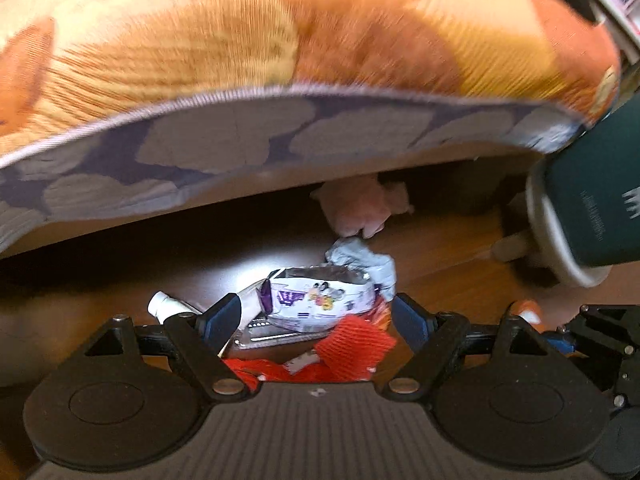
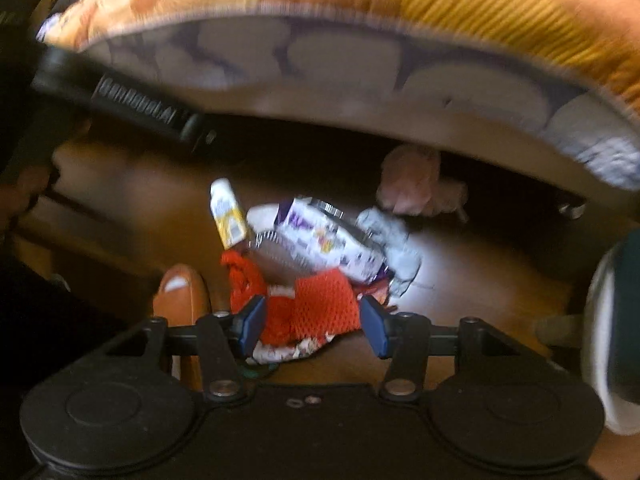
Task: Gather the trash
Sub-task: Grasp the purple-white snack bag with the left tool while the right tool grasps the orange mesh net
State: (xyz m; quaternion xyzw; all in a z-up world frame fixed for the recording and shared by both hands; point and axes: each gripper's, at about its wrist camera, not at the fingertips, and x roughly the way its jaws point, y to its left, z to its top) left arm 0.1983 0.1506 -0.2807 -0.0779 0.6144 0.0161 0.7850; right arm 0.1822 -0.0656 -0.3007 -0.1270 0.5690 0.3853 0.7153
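1. Two claws over one heap. The left claw [image 1: 316, 320] and the right claw [image 2: 312, 326] both stand spread wide, grasping nothing; the trash lies on the wooden floor [image 1: 448, 264] at lower centre of both views, just in front of a bed or sofa edge with an orange and purple cover [image 1: 280, 128].
2. Heap contents: red mesh net [image 1: 352, 348] nearest the claws, white-and-purple printed snack bag [image 1: 320, 300] on top, crumpled grey-white paper [image 1: 368, 260] behind it, and a white tube [image 1: 168, 306] at left. A silvery flat wrapper [image 1: 272, 334] lies under the bag.
3. Risk: the net is soft and open-weave. A blue pad [image 2: 254, 322] could snag a strand and drag the whole pile, scattering the lighter pieces.
4. Risk: in the right wrist view the net sits between the pads, but a shallow close would likely catch only a fold, and it may slip out on the lift.
5. Risk: both claws aim at the same pile; the left claw's body shows at upper left of the right wrist view. A collision looks possible if both close in together.
6. Risk: the pink wad [image 1: 360, 208] lies in shadow under the furniture edge, easy to miss.
7. Both views are motion-blurred; fine contact cannot be judged.
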